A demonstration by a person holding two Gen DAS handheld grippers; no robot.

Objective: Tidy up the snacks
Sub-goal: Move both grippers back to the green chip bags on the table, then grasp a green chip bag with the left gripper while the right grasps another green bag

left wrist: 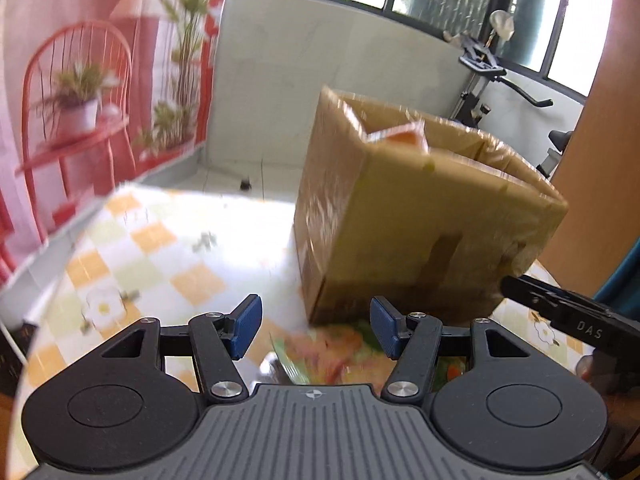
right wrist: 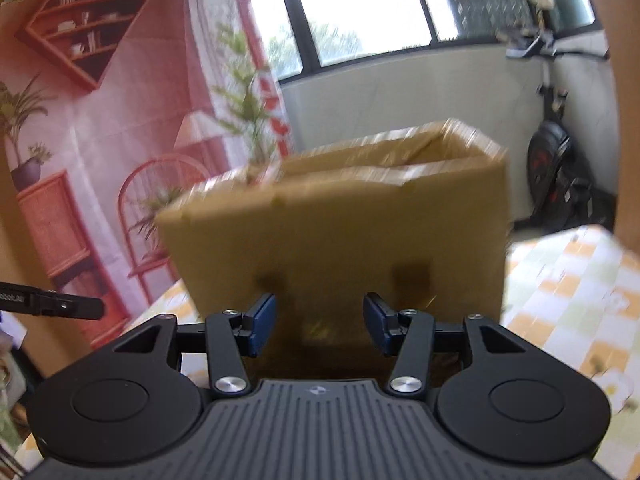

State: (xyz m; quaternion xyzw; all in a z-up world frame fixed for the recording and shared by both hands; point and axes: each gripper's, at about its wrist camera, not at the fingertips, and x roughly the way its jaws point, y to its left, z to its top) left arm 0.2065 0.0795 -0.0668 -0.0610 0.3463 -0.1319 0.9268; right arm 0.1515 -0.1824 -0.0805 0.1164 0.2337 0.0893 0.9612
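A pink printed backdrop (left wrist: 80, 80) of chairs, shelves and potted plants hangs along the left of both views, with dark-framed windows (right wrist: 360, 12) across the top and an exercise bike (left wrist: 492, 80) against the white wall at the upper right. Under me lies a table (left wrist: 132, 248) covered in a checked cloth of orange, pale green and white squares with small flowers.

An open brown cardboard box (left wrist: 420, 220) stands on that cloth, filling the centre right of my left view and the middle of my right view. Both views are smeared with blur, so its edges are soft. Something pale with an orange patch pokes above its near rim in the left view; I cannot tell what it is.

My left gripper (left wrist: 316, 330) sits at the bottom centre of its view, its blue pads apart and pressing on nothing. Between and just beyond them, low in the frame, lies a shiny snack packet (left wrist: 332, 356) printed in orange, red and green, at the foot of the box; whether it touches the box I cannot tell.

My right gripper (right wrist: 320, 326) also stands open with nothing gripped, facing the near wall of the box. Its black tip reaches in from the right edge of the left view, near the lower right corner of the box.
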